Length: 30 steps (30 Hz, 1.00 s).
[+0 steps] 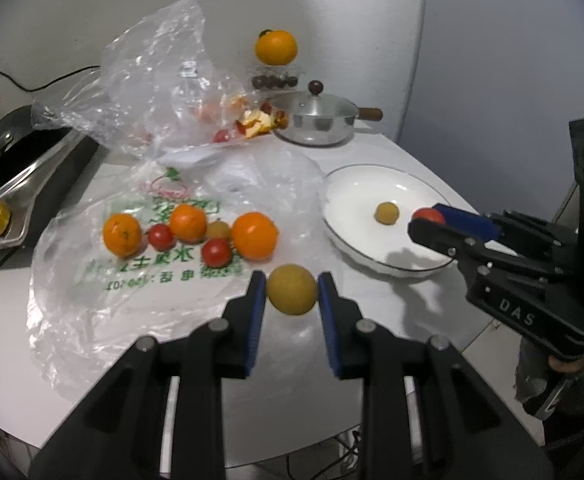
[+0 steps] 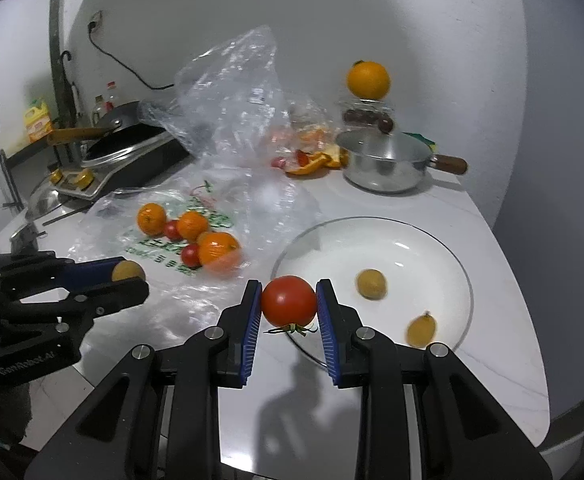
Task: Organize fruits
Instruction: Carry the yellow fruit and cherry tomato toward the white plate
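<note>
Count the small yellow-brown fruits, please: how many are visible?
4: one in the left gripper, two on the white plate, one among the oranges on the printed bag. The crumpled bag may hide more.

A: The left claw [image 1: 292, 294] is black with blue pads, and the fruit [image 1: 292, 289] between them is dull yellow-brown.

B: The right claw [image 2: 289, 304] has the same colours, around a red tomato [image 2: 288, 301] with a green stem.

A: The plate [image 2: 443, 252] is white with a thin dark rim, on a white tabletop [image 2: 491, 344].

B: Clear plastic bag [image 1: 92, 280] with green print, under orange tangerines [image 1: 254, 235] and red tomatoes [image 1: 216, 252].
</note>
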{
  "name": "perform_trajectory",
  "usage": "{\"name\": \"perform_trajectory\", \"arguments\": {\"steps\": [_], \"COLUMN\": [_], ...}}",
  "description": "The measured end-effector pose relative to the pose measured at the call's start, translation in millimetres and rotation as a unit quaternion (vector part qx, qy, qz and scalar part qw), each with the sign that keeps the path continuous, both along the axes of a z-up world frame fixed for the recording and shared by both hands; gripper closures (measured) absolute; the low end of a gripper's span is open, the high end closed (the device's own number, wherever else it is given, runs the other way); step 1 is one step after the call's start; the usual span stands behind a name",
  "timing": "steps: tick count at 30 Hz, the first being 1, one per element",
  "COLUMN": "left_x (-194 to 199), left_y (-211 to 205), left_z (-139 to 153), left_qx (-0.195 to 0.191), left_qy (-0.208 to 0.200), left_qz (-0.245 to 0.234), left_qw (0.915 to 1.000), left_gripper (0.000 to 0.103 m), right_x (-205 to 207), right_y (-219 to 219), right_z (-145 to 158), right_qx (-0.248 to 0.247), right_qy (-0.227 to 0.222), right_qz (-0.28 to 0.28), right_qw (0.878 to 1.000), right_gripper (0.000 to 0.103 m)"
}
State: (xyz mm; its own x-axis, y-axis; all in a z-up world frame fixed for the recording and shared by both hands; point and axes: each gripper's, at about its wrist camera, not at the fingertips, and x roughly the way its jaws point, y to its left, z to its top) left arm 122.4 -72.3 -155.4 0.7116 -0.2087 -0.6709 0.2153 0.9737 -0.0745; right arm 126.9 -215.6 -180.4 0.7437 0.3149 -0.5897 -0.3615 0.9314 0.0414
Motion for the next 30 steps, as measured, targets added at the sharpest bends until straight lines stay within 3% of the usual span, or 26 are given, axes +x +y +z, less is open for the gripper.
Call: {"name": "perform_trajectory", "arguments": {"steps": [30], "left_x": [43.7], "left_y": [-63.8], "left_z": [-13.5], "left_qx": [0.004], "left_qy": [0.020], "left_qz": [-0.045], "left_qw": [0.9988], "left_gripper": [0.076], "right_x": [36.0], "right_y": [-71.2], "right_z": [-32.5], "right_qx": [0.012], "right_qy": [0.042], "right_qz": [-0.052], "right_qw": [0.998], "right_gripper": [0.073]}}
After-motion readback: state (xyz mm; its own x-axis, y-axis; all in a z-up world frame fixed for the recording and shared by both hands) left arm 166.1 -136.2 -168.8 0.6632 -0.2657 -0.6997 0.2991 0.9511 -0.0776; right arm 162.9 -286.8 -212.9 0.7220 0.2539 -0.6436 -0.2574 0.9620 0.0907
